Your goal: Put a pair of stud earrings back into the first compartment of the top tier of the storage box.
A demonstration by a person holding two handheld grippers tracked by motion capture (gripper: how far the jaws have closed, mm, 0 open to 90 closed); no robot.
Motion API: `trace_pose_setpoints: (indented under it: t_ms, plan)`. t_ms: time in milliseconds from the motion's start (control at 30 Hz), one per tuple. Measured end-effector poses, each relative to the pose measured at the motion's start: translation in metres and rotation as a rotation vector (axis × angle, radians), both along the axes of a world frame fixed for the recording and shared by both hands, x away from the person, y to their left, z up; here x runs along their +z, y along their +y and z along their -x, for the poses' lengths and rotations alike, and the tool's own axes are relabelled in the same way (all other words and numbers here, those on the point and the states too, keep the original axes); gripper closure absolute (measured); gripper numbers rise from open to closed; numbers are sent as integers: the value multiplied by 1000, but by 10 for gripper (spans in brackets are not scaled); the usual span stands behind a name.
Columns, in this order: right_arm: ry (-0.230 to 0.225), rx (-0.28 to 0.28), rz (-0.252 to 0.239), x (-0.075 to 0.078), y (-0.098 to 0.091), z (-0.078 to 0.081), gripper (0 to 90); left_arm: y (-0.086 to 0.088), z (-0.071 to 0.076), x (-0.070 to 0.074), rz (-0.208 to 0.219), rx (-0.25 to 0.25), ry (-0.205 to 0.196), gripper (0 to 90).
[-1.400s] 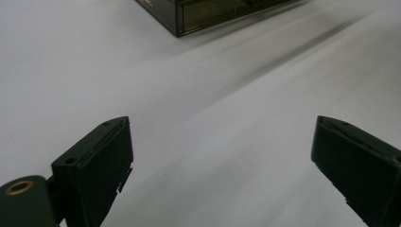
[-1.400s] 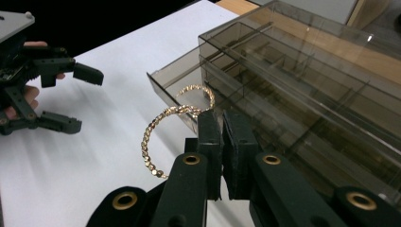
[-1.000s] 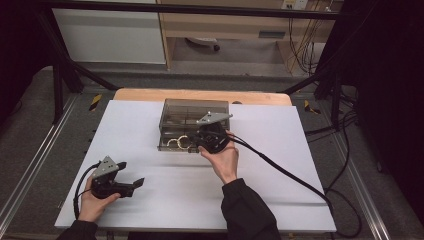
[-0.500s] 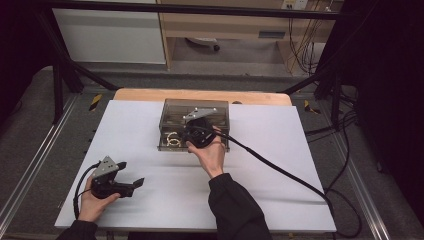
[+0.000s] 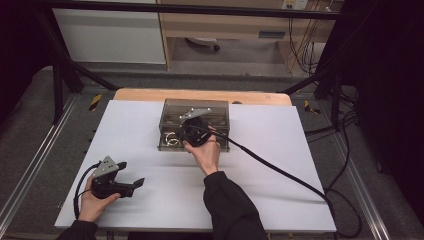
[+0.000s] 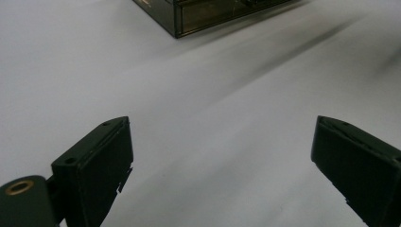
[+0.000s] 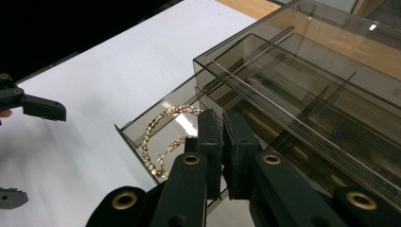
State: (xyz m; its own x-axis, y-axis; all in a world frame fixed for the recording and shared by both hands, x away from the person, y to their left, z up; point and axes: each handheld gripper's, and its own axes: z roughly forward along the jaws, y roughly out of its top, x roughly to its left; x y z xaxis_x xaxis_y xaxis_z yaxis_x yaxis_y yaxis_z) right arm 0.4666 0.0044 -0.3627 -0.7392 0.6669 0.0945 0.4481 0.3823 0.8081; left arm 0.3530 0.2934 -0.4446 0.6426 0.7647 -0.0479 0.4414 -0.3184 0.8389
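Our right gripper has its jaws closed on the front wall of the open drawer of the smoked clear plastic box; gold hoop earrings lie just left of our fingertips. We push straight, keeping level. Our left gripper rests open, empty.

A smoky clear drawer box sits mid-table, lower drawer open, holding gold hoops.

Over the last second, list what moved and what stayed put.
The right gripper slid leftward along the front of the smoky clear drawer box, from its right part toward the open drawer holding the gold chain; its jaws are shut, nothing seen clamped. The left gripper stayed at the table's near left, jaws open. The box and chain did not move.
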Motion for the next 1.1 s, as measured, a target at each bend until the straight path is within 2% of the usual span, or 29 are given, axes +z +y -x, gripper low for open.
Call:
trace_pose_setpoints:
  t_ms: [633,867,1100]
  plan:
    - [-14,3,40,-17,6,-1,864,0,0,0,0,-1,0,62]
    - [-28,16,30,-11,4,2,813,0,0,0,-1,-1,-1,62]
    - [-42,34,3,5,-5,11,720,0,0,0,-4,-2,-2,62]
